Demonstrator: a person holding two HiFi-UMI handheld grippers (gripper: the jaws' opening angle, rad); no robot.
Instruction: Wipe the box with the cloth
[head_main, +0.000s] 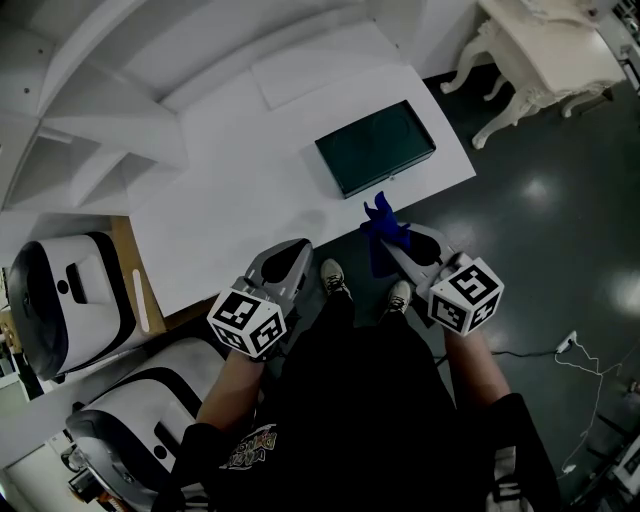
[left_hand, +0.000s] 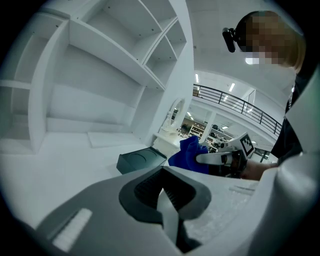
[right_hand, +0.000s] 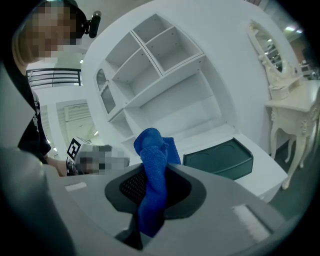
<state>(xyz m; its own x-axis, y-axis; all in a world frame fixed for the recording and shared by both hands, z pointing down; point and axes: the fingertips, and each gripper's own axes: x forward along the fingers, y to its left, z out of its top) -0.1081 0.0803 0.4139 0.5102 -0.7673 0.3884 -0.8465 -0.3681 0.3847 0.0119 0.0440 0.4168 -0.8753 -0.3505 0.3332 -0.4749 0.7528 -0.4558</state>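
While the right gripper (head_main: 392, 243) clamps its jaws on the blue cloth (head_main: 379, 214) at the near edge of the counter (head_main: 230, 200), the dark green box (head_main: 375, 148) lies just beyond, near the right edge. The left gripper (head_main: 297, 248) has its jaws closed on nothing. Wiping the unsteadied box could likely push it off that edge. A white sheet (head_main: 320, 65) lies farther back; nothing blocks the path
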